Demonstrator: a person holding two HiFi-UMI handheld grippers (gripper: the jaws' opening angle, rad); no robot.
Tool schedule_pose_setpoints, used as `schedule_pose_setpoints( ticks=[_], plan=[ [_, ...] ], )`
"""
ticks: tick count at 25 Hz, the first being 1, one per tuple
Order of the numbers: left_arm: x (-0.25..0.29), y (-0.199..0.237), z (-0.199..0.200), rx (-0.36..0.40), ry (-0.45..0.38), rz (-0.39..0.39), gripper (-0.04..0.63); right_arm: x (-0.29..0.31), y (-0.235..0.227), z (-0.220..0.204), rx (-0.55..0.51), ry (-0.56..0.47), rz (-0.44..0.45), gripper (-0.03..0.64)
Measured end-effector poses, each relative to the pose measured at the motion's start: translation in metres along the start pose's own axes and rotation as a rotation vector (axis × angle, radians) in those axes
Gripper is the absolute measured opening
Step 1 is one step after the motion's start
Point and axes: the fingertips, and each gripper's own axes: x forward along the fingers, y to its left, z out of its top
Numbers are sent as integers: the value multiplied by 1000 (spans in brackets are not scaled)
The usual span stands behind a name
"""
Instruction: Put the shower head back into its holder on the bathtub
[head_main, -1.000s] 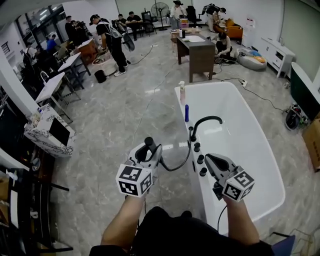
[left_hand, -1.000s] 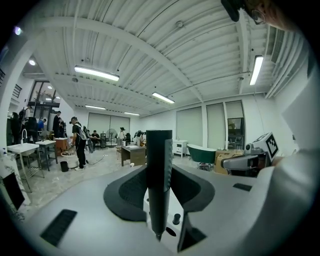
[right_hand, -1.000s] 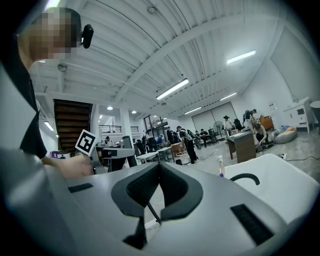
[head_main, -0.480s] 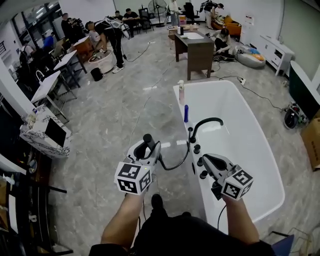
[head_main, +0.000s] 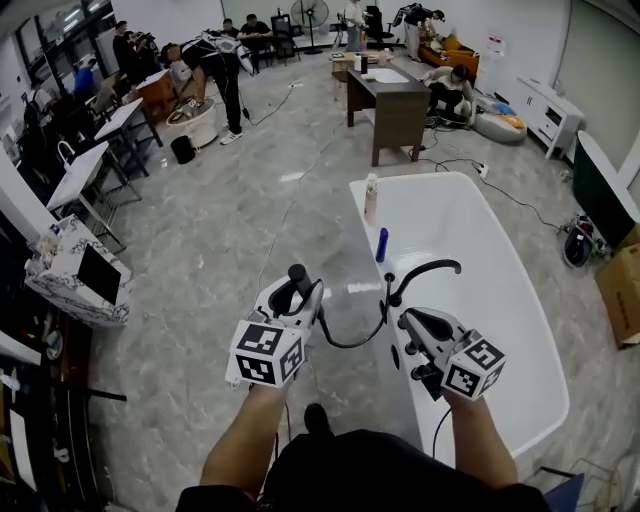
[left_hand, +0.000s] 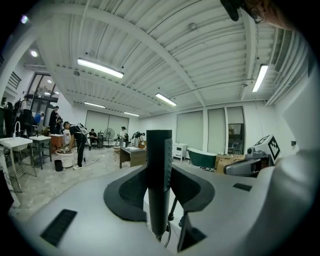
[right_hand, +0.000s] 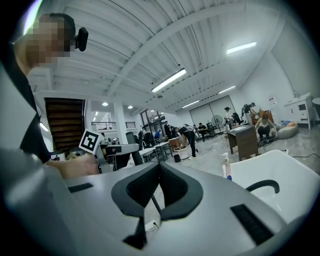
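Close up in the left gripper view: left hand-held gripper (left_hand: 159, 192) clamped on the shower head (left_hand: 159, 165), slim, black, upright. Plain only from the head view: hose (head_main: 350, 340) looping right to the tub (head_main: 470, 225) rim, just ahead of the right hand-held gripper (head_main: 408, 322), shut, empty.

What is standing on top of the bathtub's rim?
On the bathtub rim stand a pale bottle, a blue bottle and a curved black tap. Nearer the person, the right hand-held gripper covers the rim, so anything there is hidden.
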Motion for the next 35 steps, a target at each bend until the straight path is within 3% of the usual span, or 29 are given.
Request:
schedule_pose_setpoints(
  ticks=[11,20,35],
  plan=[
    [-5,109,-4,-59,1,40,147,104,19,3,-13,60,27,17],
    [-4,149,-7,-60,13,6,147,150,20,8,7,39,9,17],
    [74,208,0,-59,30,9,147,214,-51,10,77,39,-11,17]
  ],
)
